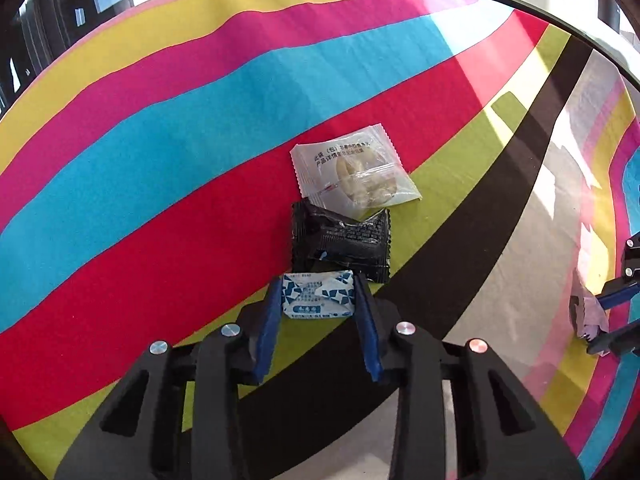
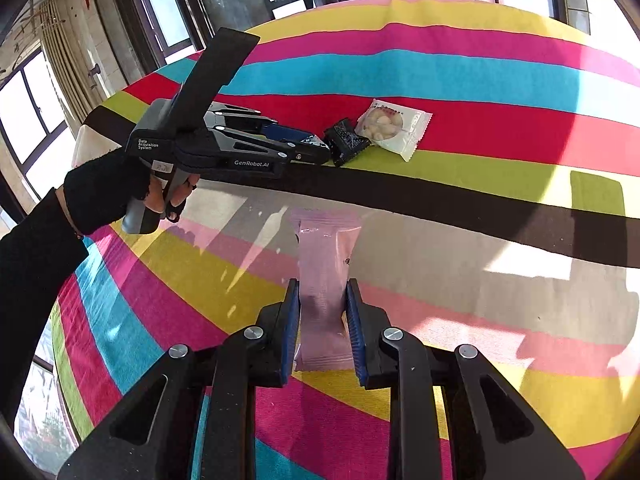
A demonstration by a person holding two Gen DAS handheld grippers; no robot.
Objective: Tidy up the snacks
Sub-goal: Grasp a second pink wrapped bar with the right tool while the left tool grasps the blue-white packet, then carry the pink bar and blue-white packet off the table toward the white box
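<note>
The left gripper has its blue pads clamped on a small blue-and-white packet, one pad against each short side, right at the fingertips. No earlier picture to compare, so that grip is all there is to say. Just ahead of those tips, touching the held packet's far edge, lies a black packet, and beyond that, overlapping its far edge, a clear packet showing pale round pieces inside. Three in a row, running straight out from the left gripper across the red and green stripes of the striped cloth.

To the left of the row there is wide bare cloth all the way to the curved table edge; to the right, the green and black bands are free until the right gripper's blue fingers appear at the frame's border.

Over to the right gripper: pads pinched on a pink packet, which stands lengthwise between them, its far end sticking out past the tips. Ahead and left of it, a gloved hand grips the other tool's handle. Ahead and right of the pink packet, the cloth lies open across the grey, black and green bands, and the far table edge sits well beyond the row.

The count: four packets in all, one blue-and-white, one black, one clear, one pink. Two grippers, each holding one.
</note>
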